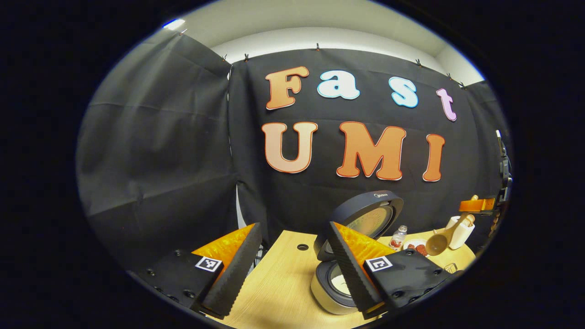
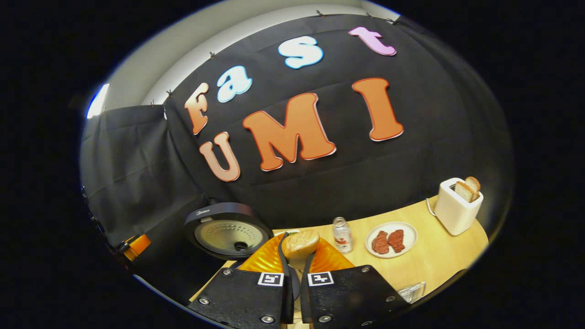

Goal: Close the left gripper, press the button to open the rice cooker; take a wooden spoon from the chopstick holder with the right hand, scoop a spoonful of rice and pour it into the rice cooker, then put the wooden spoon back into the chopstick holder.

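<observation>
Left tool (image 1: pixel 292 269) fingers wide apart, holding nothing; dark-lidded cream rice cooker (image 1: pixel 340 256) just ahead, lid up, on pale wooden tabletop (image 1: pixel 279 283). Right tool (image 2: pixel 296 256) clamped on light wooden spoon (image 2: pixel 300 243), bowl ahead of fingertips, open cooker to its left.

My views are evenly lit from a ceiling light (image 1: pixel 174 23) above the cloth; the table (image 1: pixel 279 278) shows soft glare, and edges bow strongly.

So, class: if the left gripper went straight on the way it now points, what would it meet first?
Probably the booth's black wall cloth. The left gripper is open and aimed over the table's edge; the open rice cooker sits right of that line, though depth is unclear.
</observation>
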`<act>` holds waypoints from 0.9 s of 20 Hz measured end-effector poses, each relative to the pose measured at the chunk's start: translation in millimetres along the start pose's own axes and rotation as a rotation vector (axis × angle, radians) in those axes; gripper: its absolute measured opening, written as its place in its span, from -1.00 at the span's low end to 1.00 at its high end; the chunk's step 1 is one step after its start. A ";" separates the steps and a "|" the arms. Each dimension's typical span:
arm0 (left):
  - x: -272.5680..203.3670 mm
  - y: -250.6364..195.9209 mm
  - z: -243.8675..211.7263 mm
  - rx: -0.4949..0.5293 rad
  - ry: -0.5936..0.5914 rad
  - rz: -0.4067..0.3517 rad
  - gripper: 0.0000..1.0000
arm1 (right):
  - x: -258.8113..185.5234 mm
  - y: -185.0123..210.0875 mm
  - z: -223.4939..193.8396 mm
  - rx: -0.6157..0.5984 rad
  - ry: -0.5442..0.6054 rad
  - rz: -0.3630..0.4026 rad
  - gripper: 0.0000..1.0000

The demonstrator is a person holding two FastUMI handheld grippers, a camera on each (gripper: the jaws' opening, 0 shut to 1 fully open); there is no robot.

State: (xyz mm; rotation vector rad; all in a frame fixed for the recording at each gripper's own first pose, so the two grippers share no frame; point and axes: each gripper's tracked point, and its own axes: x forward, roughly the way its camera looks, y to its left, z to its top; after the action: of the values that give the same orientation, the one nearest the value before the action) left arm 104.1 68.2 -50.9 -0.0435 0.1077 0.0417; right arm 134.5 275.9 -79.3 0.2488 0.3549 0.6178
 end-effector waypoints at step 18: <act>11.6 -82.9 22.1 0.018 -0.006 -0.007 0.94 | -68.9 -195.1 -109.5 0.213 0.115 -0.256 -0.90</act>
State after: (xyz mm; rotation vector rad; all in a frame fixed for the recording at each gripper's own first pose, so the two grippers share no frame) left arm 121.6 -13.0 -26.9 -0.0262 0.1020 0.0338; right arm 140.2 93.9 -226.3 0.3659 0.5554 0.3427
